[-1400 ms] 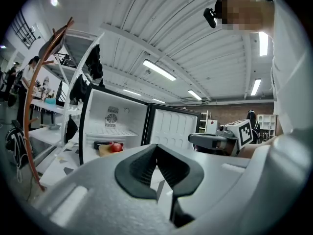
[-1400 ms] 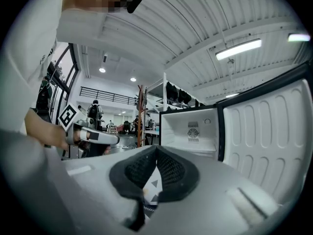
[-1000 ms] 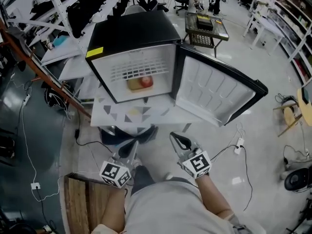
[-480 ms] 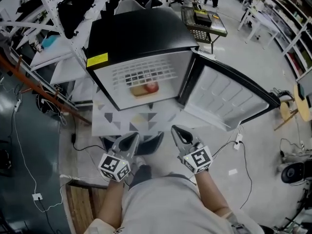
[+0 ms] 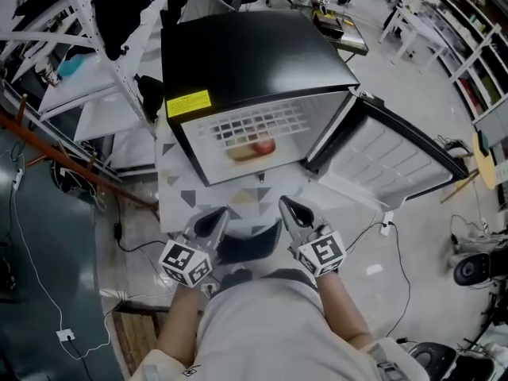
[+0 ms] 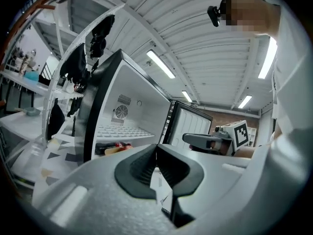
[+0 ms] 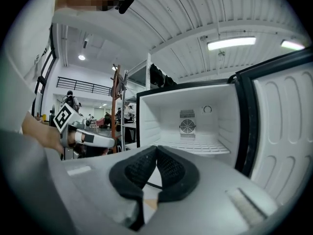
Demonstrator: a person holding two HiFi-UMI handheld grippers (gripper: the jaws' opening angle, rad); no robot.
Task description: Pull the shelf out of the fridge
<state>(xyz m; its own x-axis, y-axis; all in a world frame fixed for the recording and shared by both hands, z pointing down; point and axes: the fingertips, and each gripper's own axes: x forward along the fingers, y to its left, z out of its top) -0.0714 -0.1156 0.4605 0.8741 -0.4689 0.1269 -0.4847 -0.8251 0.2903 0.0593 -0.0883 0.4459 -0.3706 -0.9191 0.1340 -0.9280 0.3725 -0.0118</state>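
From the head view, the fridge [image 5: 254,54] stands on the patterned worktop [image 5: 198,193] with its door [image 5: 389,153] swung wide to the right. The white wire shelf [image 5: 258,123] sits in the upper part of the cavity, fully seated as far as I can judge, with a red item [image 5: 264,144] and something yellowish beneath it. My left gripper [image 5: 221,213] and right gripper [image 5: 284,202] hover side by side near the worktop's front edge, short of the opening and touching nothing.

In the left gripper view the fingers [image 6: 139,168] are pressed together with nothing between them. The shelf's front edge shows beyond them to the left, still apart from the tips.

In the right gripper view the fingers [image 7: 171,173] are likewise closed on nothing. This gripper looks almost straight into the cavity: the shelf runs level below the round fan grille [image 7: 187,126], and the door's inner edge stands close on the right.

I judge the step in hand to be the approach. To do it well I should part both pairs of fingers before reaching the opening, bring them in level with the shelf, take its front bar at two spread points, then draw straight back evenly so it doesn't skew in its rails or tip onto the food below.
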